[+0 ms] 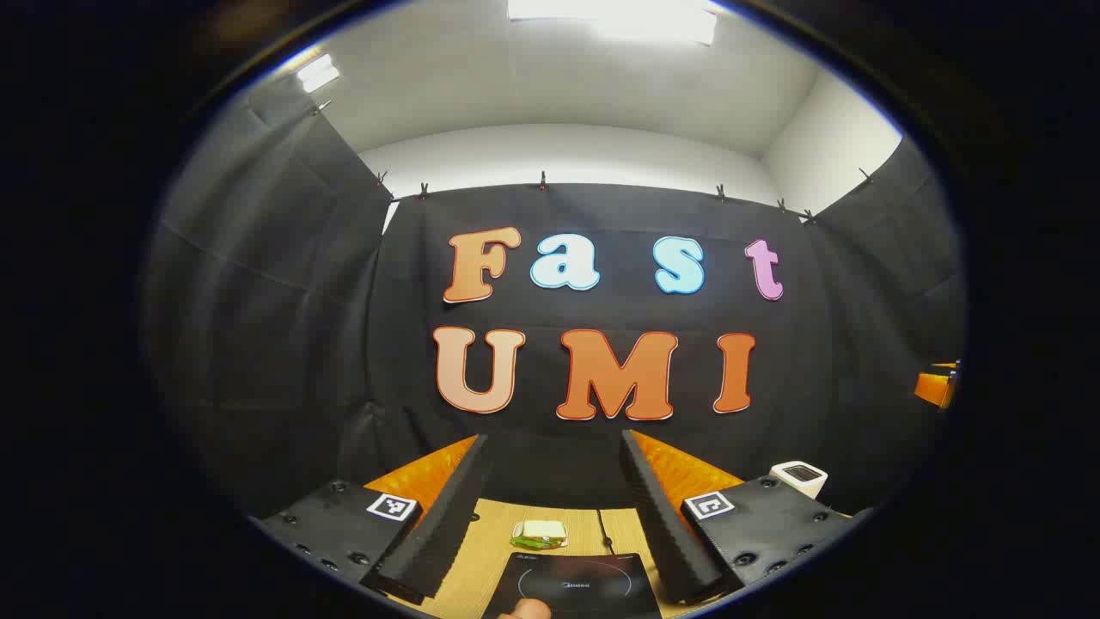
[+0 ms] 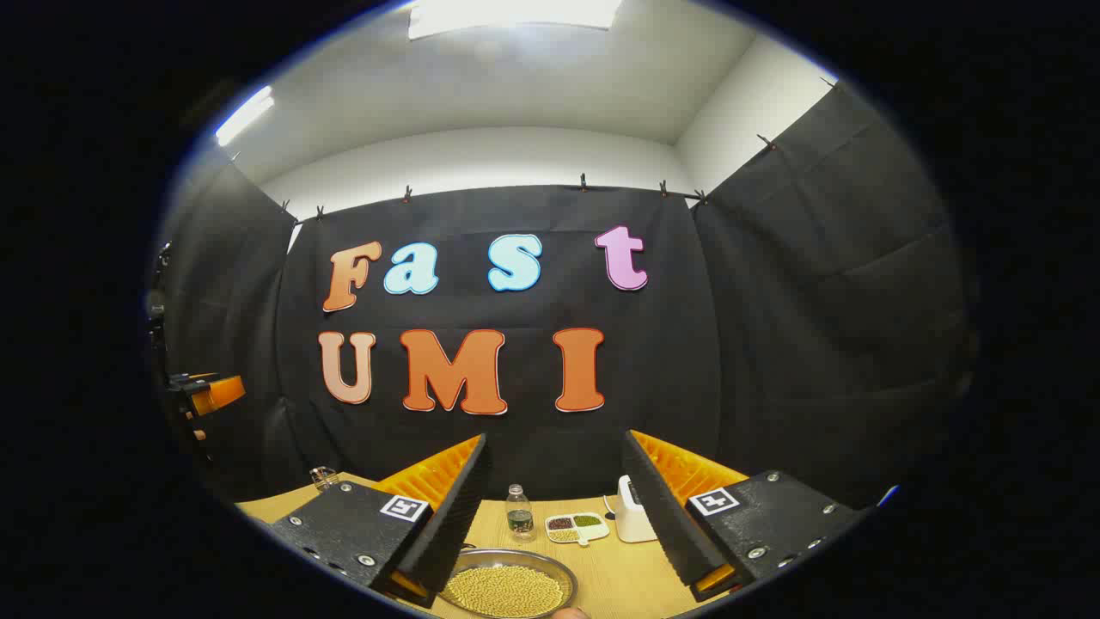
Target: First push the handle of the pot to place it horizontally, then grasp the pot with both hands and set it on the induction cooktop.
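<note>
Two views differ: the left gripper view looks over the induction cooktop (image 1: 574, 586) and a sandwich (image 1: 540, 534); the right gripper view finds the bean-filled pot (image 2: 507, 589) between the right gripper (image 2: 554, 550) fingers. Both the left gripper (image 1: 550, 550) and the right gape wide, holding nothing.

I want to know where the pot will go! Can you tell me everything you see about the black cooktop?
The induction cooktop is a flat, glossy black slab with a thin white ring on its top. It lies on the wooden table, low between the left gripper's open fingers. Nothing stands on the part that shows. A sandwich lies just behind it, apart, and a dark cord runs off its back edge.
</note>
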`<action>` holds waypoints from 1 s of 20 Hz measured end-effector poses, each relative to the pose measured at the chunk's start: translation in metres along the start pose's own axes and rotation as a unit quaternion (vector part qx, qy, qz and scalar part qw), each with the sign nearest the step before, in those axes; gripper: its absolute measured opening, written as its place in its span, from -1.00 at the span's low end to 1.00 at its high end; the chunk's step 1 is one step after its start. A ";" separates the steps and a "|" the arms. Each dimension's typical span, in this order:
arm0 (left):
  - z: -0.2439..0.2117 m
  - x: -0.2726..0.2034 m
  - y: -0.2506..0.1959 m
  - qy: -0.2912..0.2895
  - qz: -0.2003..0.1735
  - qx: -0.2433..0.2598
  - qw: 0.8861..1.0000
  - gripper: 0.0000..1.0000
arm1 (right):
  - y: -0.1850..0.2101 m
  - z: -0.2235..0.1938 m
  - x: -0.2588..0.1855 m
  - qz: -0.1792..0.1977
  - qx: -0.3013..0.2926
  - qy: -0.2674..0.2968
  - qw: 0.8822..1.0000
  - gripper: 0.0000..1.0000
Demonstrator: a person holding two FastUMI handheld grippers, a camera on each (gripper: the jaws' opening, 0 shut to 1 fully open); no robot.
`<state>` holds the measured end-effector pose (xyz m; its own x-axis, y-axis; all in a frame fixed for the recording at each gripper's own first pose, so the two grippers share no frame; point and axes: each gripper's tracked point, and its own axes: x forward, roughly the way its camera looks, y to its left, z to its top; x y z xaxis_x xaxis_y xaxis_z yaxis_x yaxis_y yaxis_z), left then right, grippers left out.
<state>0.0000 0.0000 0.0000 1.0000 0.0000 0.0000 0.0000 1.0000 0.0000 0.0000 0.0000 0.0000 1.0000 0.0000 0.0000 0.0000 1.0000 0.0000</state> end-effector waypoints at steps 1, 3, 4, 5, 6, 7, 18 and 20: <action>-0.001 -0.001 0.000 0.000 -0.001 0.000 1.000 0.96 | 0.001 0.000 0.000 0.000 -0.002 0.000 1.000 1.00; 0.000 -0.002 0.001 0.000 -0.001 0.001 1.000 0.96 | 0.004 0.002 -0.001 0.002 -0.004 -0.001 1.000 1.00; 0.000 -0.001 0.002 -0.001 0.000 0.001 1.000 0.96 | 0.005 0.003 -0.001 0.003 -0.004 -0.002 1.000 1.00; 0.000 0.000 0.002 -0.001 0.001 0.000 1.000 0.96 | 0.007 0.003 -0.002 0.003 -0.005 -0.002 1.000 1.00; -0.001 -0.001 0.003 0.000 0.001 -0.001 1.000 0.96 | 0.008 0.003 -0.002 0.004 -0.006 -0.003 1.000 1.00; -0.001 -0.001 0.004 0.001 0.001 -0.001 1.000 0.96 | 0.009 0.004 -0.003 0.005 -0.007 -0.004 1.000 1.00; -0.007 -0.002 0.015 0.008 0.015 -0.003 1.000 0.95 | 0.022 -0.019 -0.002 0.010 -0.033 0.014 0.999 0.89; -0.006 -0.004 0.014 0.007 0.015 -0.002 1.000 0.95 | 0.027 -0.028 -0.002 0.015 -0.039 0.021 0.999 0.89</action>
<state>-0.0042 0.0143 -0.0063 0.9994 0.0309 -0.0143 -0.0310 0.9995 -0.0044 -0.0017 0.0265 -0.0282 0.9987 0.0280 -0.0422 -0.0312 0.9965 -0.0774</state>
